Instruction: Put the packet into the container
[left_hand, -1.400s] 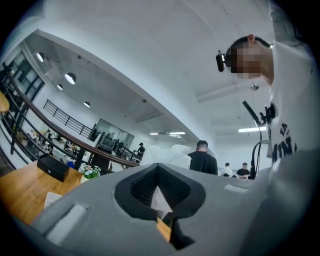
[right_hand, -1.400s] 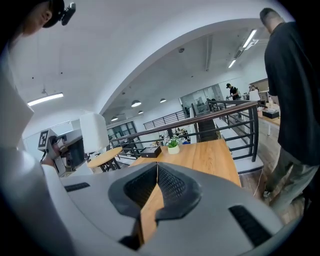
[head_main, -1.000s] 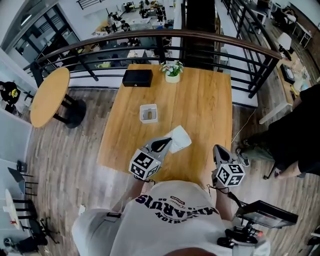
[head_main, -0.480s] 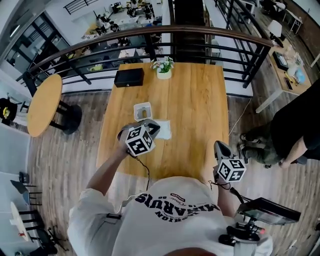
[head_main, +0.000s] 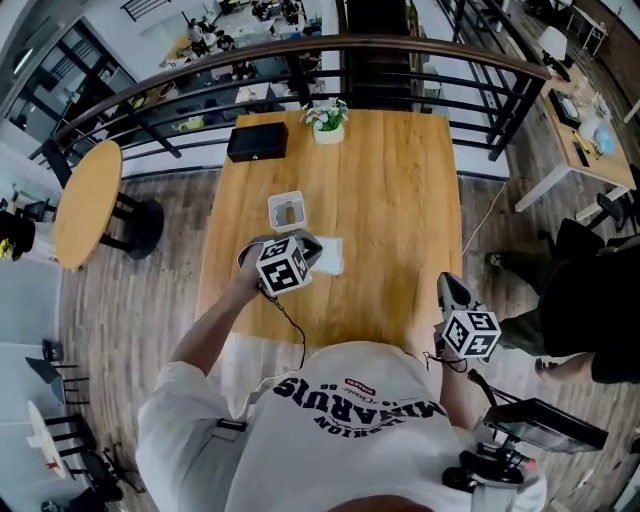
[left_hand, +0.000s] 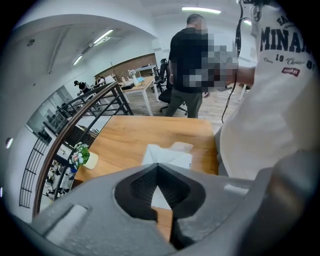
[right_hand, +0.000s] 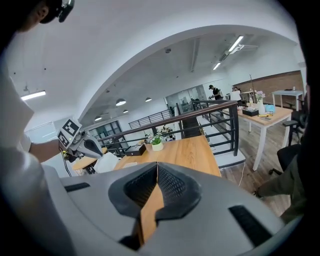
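Head view: the left claw (head_main: 312, 249) is hanging closed, pinching the packet (head_main: 330, 257) by its edge, with the container (head_main: 287, 211) near at 12 o'clock. Bare desk (head_main: 400, 200) is stretching toward 2 o'clock. The right claw (head_main: 447, 283), jaws together and empty, is hovering by the desk's 5 o'clock corner.

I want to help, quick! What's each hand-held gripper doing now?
Left hand-held gripper: closed, pinching the white packet.
Right hand-held gripper: closed, empty.

White packet (head_main: 331, 257) just beside the small open white container (head_main: 273, 212).
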